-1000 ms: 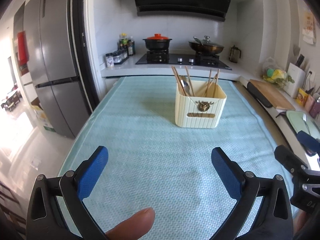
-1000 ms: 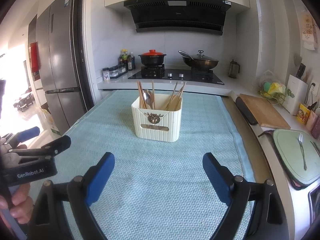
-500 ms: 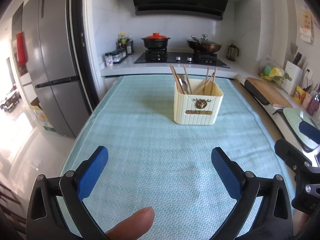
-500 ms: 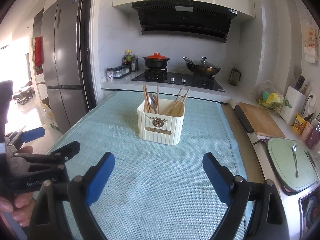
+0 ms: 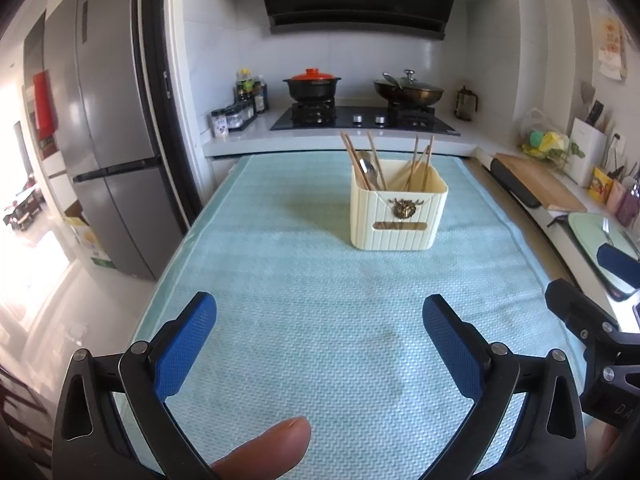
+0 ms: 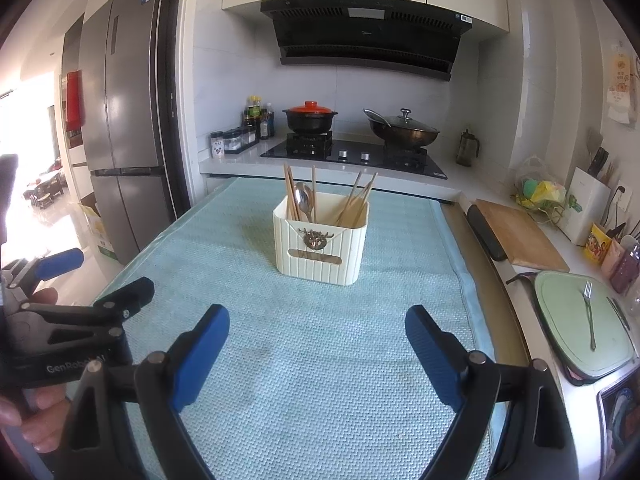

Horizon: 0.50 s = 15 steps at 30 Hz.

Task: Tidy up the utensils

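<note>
A cream ribbed utensil holder (image 5: 398, 216) (image 6: 320, 246) stands on the light blue mat (image 5: 320, 292) (image 6: 320, 340), with wooden chopsticks (image 5: 352, 156) (image 6: 356, 200) and a metal spoon (image 5: 366, 168) (image 6: 304, 198) upright inside it. My left gripper (image 5: 320, 320) hovers open over the near part of the mat, nothing between its blue pads. My right gripper (image 6: 318, 332) is likewise open and empty, well short of the holder. A fork (image 6: 589, 312) lies on a pale green board (image 6: 576, 340) on the counter at the right.
Behind the mat a hob carries a red-lidded black pot (image 6: 310, 116) and a lidded wok (image 6: 402, 130). A wooden cutting board (image 6: 520, 236), a knife block and jars line the right counter. A grey fridge (image 5: 104, 140) stands left. A person's fingertip (image 5: 264, 454) shows at the bottom.
Both views have tilted up a little, so the holder sits lower in each picture. Both grippers stay open and empty.
</note>
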Available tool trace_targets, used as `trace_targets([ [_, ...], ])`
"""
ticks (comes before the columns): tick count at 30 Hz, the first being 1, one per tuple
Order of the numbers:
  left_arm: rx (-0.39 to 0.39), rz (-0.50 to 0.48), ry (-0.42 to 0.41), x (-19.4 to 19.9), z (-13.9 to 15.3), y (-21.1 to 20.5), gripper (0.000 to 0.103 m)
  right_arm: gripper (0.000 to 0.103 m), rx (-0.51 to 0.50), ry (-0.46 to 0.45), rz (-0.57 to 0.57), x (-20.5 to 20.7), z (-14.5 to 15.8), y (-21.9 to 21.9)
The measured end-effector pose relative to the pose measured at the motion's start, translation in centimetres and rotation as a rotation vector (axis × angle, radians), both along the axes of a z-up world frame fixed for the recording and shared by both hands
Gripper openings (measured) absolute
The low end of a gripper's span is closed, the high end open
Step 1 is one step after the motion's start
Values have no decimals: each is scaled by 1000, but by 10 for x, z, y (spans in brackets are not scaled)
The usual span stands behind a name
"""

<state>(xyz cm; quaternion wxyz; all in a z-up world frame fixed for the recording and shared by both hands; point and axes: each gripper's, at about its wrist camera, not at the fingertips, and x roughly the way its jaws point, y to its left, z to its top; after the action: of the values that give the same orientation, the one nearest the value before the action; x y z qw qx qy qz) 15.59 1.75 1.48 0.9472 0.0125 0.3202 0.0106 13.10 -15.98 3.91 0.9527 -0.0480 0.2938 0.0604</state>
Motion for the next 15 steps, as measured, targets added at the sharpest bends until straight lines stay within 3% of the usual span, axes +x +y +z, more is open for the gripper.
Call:
trace_targets([
  [15,-3,8,-8,0,5,0,103,91,3,-3,11,-2,5,3],
])
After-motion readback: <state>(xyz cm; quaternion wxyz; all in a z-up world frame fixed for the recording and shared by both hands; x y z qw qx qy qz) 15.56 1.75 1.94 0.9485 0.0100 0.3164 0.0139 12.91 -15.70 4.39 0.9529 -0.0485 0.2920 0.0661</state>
